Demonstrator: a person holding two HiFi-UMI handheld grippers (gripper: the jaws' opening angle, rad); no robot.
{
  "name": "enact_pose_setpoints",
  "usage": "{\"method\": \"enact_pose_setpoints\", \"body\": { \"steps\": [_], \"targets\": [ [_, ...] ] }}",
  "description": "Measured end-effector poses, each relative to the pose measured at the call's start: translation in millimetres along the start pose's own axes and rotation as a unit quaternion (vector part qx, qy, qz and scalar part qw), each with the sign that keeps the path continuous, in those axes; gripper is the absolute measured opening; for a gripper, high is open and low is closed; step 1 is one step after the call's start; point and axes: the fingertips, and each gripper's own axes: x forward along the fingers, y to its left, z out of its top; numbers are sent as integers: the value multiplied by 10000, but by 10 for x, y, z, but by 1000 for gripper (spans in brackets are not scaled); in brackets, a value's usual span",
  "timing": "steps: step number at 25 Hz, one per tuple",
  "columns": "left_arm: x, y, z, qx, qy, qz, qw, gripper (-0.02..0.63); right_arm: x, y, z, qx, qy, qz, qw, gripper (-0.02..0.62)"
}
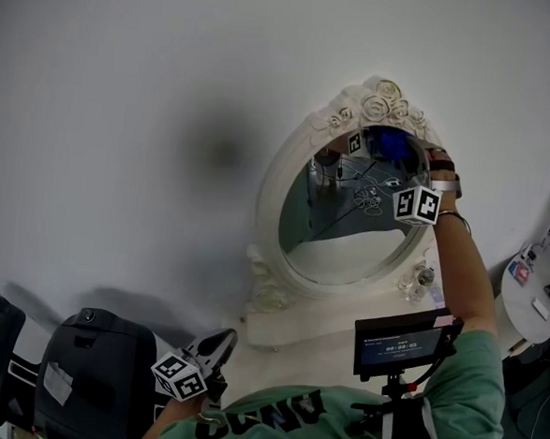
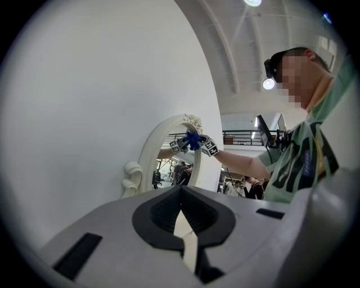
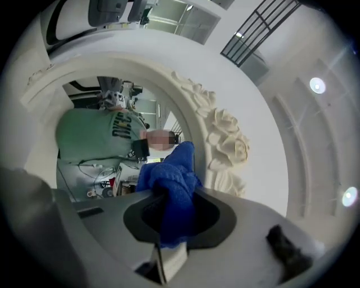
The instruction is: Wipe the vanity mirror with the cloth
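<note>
The right tongs [image 3: 174,209] pinch the blue cloth [image 3: 170,179] tight, pressed on the top of the mirror [image 1: 344,252]. The left tongs [image 2: 183,226] are closed, holding nothing, down low. I think a hard push up there could tip the mirror over.

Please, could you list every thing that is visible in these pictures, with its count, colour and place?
vanity mirror: one, white carved oval frame, centre
cloth: one, blue, at the mirror's top edge
small glass item: one, clear, right of the mirror's foot
screen: one, black, before the person's chest
cases: two, black, lower left
side table: one, white, round, far right
left tongs: one, grey, shut, empty, low near the body
right tongs: one, grey, shut on the cloth
</note>
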Motion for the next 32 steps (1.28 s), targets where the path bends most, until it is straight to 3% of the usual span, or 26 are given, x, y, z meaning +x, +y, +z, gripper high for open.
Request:
{"method": "enact_pose_setpoints", "body": {
  "steps": [6,13,15,18,20,23,26,32],
  "targets": [
    [-50,16,-5,-4,-19,27,10000,6,-142,288,-564,93,699,235,9972,66],
    [-174,31,-7,-15,-89,75,9999,6,-169,322,-618,764,1280,491,9876,66],
    [-213,50,-7,-29,-108,103,9999,6,-199,281,-277,790,983,514,9907,67],
    [-233,67,-6,-52,-143,100,9998,6,-282,369,676,531,-171,614,9966,67],
    [-228,49,-2,-47,-160,62,9998,6,-329,519,1301,342,-867,727,9930,67],
    [-211,-9,15,-8,-171,5,9999,6,-295,729,1900,166,-1429,810,9863,67],
    [-220,-35,45,67,-183,15,9998,6,-194,795,2133,155,-1583,771,9842,67],
    [-304,84,96,85,-221,190,9995,6,-180,795,2140,-89,-1711,724,9826,67]
  ]
}}
